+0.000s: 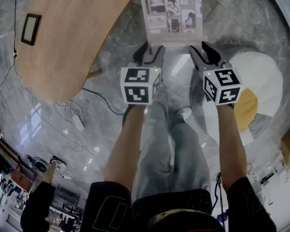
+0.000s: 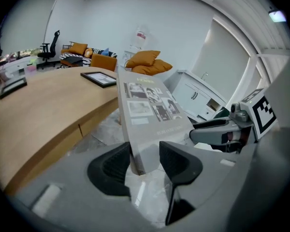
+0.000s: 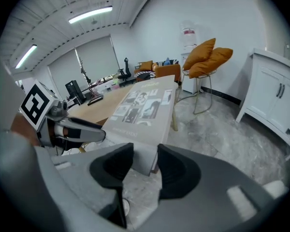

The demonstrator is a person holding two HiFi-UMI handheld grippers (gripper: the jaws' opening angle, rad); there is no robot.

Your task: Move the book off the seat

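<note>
Here, a wooden table (image 1: 67, 28) is seen at the left. The left gripper (image 1: 152, 52) is clamped on the near left corner of the grey photo-covered book (image 1: 173, 13), which is held in the air over the marble floor (image 1: 111, 129). Its near right corner is gripped by the right gripper (image 1: 203, 54). A round white and yellow seat (image 1: 261, 81) is seen at the far right, apart from the book.

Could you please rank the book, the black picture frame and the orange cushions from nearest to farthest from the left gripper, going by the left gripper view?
1. book, clamped between the jaws of the left gripper.
2. black picture frame, on the table, to the left.
3. orange cushions, far back, centre.
</note>
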